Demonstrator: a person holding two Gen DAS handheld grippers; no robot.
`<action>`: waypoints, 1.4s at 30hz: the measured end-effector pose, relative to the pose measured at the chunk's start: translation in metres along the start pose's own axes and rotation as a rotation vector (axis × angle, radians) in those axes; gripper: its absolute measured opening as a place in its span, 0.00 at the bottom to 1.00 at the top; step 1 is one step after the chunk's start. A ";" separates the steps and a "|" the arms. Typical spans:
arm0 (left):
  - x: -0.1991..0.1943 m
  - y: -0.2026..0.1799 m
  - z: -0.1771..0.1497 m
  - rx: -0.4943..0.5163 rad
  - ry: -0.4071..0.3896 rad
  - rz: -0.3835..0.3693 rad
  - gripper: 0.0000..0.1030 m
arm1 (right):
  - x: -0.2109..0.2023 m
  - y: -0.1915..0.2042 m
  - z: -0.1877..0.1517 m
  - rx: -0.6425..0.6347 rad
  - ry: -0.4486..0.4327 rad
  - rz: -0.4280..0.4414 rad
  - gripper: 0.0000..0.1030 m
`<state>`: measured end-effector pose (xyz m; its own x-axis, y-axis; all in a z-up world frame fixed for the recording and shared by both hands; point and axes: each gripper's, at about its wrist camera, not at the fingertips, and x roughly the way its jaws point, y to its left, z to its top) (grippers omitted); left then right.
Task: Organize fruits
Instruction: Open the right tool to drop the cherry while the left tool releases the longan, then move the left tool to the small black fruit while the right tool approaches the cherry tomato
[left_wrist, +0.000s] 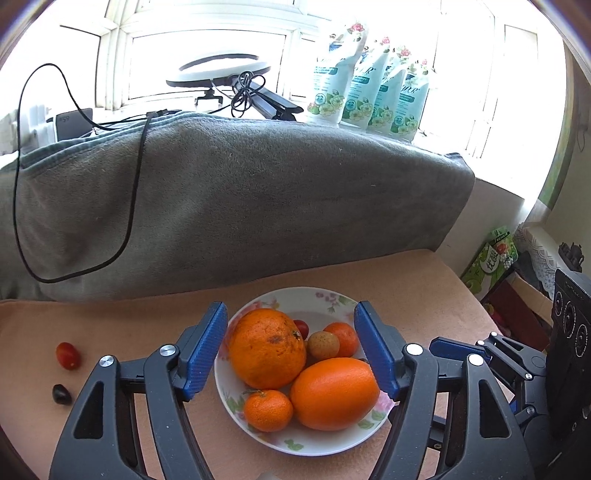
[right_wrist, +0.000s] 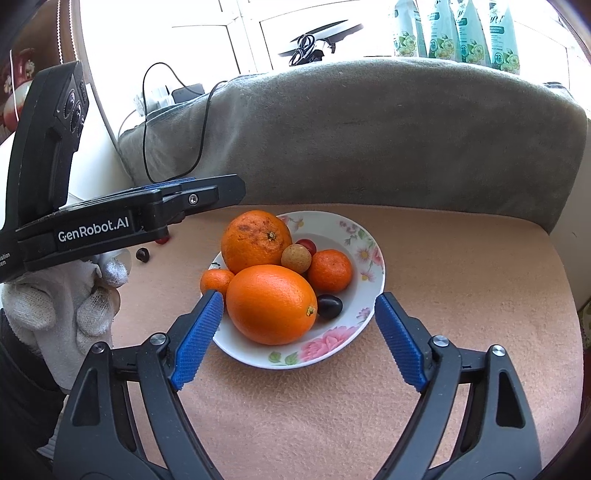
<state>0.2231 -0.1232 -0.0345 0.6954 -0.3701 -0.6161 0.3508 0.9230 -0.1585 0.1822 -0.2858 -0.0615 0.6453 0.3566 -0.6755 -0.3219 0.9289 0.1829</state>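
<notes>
Jaws apart; bowl (right_wrist: 373, 291): two oranges (right_wrist: 271, 304), two mandarins (right_wrist: 329, 270).

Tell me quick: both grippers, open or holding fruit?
Left gripper: open, holding nothing, above the bowl.
Right gripper: open, holding nothing.

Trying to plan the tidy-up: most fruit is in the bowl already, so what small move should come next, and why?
Probably swing the open left gripper toward the red cherry tomato. It and a dark fruit lie on the cloth outside the bowl, on that gripper's side.
</notes>
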 end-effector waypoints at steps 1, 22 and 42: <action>-0.002 0.001 0.000 0.002 -0.002 0.001 0.69 | 0.000 0.001 0.000 0.000 -0.001 0.000 0.84; -0.054 0.046 -0.014 -0.030 -0.066 0.064 0.69 | 0.002 0.034 0.014 -0.014 0.003 0.002 0.84; -0.085 0.139 -0.062 -0.138 -0.072 0.164 0.69 | 0.044 0.089 0.060 0.004 0.032 0.122 0.85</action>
<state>0.1737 0.0433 -0.0515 0.7805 -0.2154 -0.5868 0.1433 0.9754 -0.1675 0.2242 -0.1815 -0.0322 0.5794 0.4639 -0.6702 -0.3938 0.8792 0.2682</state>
